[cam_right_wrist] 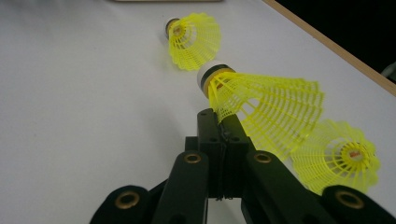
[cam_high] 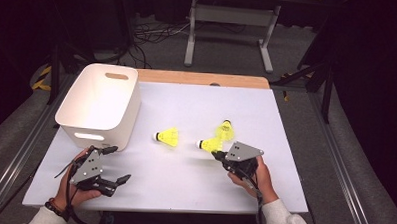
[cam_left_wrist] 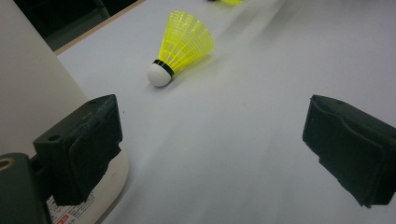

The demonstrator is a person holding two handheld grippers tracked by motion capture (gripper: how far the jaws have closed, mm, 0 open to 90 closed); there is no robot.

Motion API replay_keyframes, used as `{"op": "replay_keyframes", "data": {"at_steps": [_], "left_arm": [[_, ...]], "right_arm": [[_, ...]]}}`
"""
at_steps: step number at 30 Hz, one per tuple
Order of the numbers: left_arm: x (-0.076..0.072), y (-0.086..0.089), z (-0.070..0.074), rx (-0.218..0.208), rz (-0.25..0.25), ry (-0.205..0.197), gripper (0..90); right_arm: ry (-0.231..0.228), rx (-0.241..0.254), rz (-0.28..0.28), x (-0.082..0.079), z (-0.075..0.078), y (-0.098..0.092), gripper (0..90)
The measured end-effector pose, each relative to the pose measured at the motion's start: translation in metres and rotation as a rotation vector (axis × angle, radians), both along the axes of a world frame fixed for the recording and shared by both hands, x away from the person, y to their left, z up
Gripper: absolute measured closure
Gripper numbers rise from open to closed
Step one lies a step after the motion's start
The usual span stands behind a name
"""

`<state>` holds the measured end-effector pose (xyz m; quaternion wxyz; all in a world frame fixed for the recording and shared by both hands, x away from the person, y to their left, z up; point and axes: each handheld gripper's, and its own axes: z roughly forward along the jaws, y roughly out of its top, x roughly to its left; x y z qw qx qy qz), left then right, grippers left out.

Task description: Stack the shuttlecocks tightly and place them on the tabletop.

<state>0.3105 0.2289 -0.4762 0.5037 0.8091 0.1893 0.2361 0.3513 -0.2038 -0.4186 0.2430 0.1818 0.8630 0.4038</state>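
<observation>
Three yellow shuttlecocks are on the white table. My right gripper (cam_high: 217, 153) (cam_right_wrist: 219, 116) is shut on the skirt edge of one shuttlecock (cam_high: 210, 144) (cam_right_wrist: 261, 107), whose white cork points away from the jaws. A second shuttlecock (cam_high: 225, 129) (cam_right_wrist: 343, 161) lies just behind it. The third shuttlecock (cam_high: 167, 137) (cam_left_wrist: 182, 46) (cam_right_wrist: 194, 39) lies on its side in the middle of the table. My left gripper (cam_high: 112, 164) (cam_left_wrist: 215, 140) stands open near the front left, with nothing between its jaws, short of that third shuttlecock.
A white plastic bin (cam_high: 99, 106) (cam_left_wrist: 28, 93) with cut-out handles stands at the left of the table, close beside my left gripper. A wooden strip (cam_high: 202, 78) runs along the table's far edge. Metal frames and cables are on the floor beyond.
</observation>
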Motion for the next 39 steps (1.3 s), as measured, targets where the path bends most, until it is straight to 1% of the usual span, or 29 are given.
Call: {"op": "replay_keyframes", "data": {"at_steps": [4,10,11,12,18,21,22,23,25,27,28,29,32,33,36,39], "left_arm": [[0.000,0.000,0.000,0.002,-0.001,-0.001,5.6],[0.000,0.000,0.000,0.008,-0.004,-0.001,5.6],[0.000,0.000,0.000,0.007,-0.004,-0.001,5.6],[0.000,0.000,0.000,0.007,-0.005,-0.001,5.6],[0.000,0.000,0.000,0.006,-0.008,0.002,5.6],[0.000,0.000,0.000,0.005,-0.007,0.000,5.6],[0.000,0.001,0.000,0.000,-0.005,0.000,5.5],[0.000,0.001,0.000,-0.002,-0.005,0.000,5.6],[0.000,0.000,0.000,-0.003,-0.003,0.000,5.6],[-0.001,-0.001,0.000,0.000,-0.010,-0.001,5.6],[-0.001,-0.002,0.000,0.003,-0.011,-0.003,5.6],[-0.001,-0.002,0.000,0.006,-0.015,-0.003,5.6],[-0.001,-0.003,-0.001,0.002,-0.016,0.000,5.6],[-0.001,-0.003,-0.001,0.001,-0.017,-0.001,5.6],[-0.001,-0.003,-0.001,0.001,-0.017,-0.001,5.6],[-0.001,-0.003,-0.001,0.003,-0.019,0.000,5.7]], "right_arm": [[-0.002,-0.009,0.017,0.007,-0.001,0.011,89.9],[0.008,-0.021,0.039,0.018,-0.005,0.026,89.9],[0.015,-0.020,0.043,0.021,-0.006,0.029,89.9],[0.015,-0.020,0.043,0.021,-0.006,0.029,89.9],[0.035,-0.024,0.046,0.034,-0.011,0.040,89.9],[0.053,-0.016,0.042,0.042,-0.015,0.047,89.9],[0.052,-0.017,0.041,0.044,-0.015,0.048,89.9],[0.061,-0.009,0.042,0.046,-0.016,0.050,89.9],[0.054,-0.006,0.043,0.049,-0.019,0.054,90.0],[0.071,0.003,0.049,0.053,-0.023,0.061,90.0],[0.071,0.003,0.049,0.053,-0.023,0.061,90.0],[0.080,0.002,0.048,0.056,-0.026,0.065,90.0],[0.092,0.006,0.049,0.059,-0.028,0.069,90.0],[0.106,0.013,0.050,0.061,-0.030,0.072,90.0],[0.117,0.019,0.051,0.062,-0.032,0.076,90.0],[0.124,0.014,0.055,0.063,-0.033,0.081,90.0]]}}
